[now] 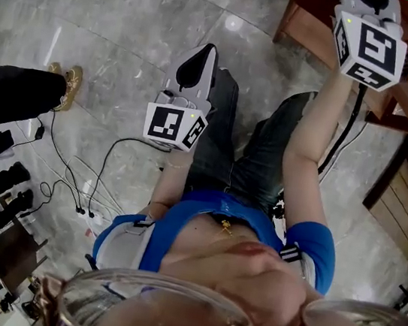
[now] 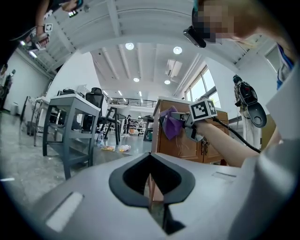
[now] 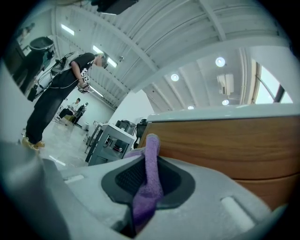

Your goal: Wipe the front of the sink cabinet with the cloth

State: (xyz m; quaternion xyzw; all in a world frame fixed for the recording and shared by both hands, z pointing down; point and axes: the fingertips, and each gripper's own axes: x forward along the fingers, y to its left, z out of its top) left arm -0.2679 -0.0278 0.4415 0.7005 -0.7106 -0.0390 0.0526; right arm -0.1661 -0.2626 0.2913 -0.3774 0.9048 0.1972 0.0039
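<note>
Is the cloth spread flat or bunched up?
Bunched: the right gripper is shut on the purple cloth, pinching it into a narrow fold.

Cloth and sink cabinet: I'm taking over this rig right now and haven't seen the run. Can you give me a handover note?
Right tongs: shut on the purple cloth, held up near the top edge of the wooden sink cabinet front.
Left tongs: shut, empty, held back from the cabinet.
Done: the cloth is gripped and at the cabinet. I cannot tell whether it is touching the wood or how much has been wiped.
Left: press the cloth on and wipe across and down the front.
</note>
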